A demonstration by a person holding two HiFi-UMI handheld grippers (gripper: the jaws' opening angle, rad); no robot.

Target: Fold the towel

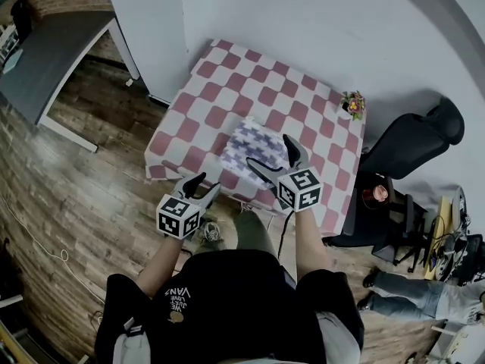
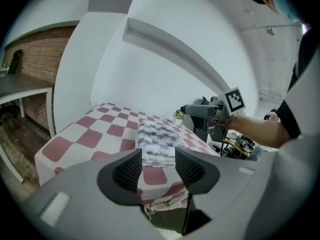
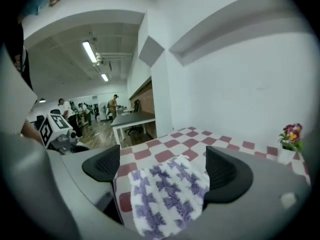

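A purple-and-white patterned towel (image 1: pixel 254 144) lies folded into a small rectangle on the red-and-white checked table (image 1: pixel 265 89), near its front edge. My right gripper (image 1: pixel 269 152) hangs just above the towel's near side, jaws wide open and empty; in the right gripper view the towel (image 3: pixel 167 196) shows below the open right gripper (image 3: pixel 162 161). My left gripper (image 1: pixel 207 185) is off the table's front edge, to the left of the towel, open with nothing between its fingers. In the left gripper view the towel (image 2: pixel 157 141) lies ahead of the left gripper (image 2: pixel 158 160), apart from it.
A small pot of flowers (image 1: pixel 353 105) stands at the table's far right corner. A black chair (image 1: pixel 413 142) is right of the table, a grey desk (image 1: pixel 53 51) far left. Shoes (image 1: pixel 211 233) lie on the wooden floor by the table's front edge.
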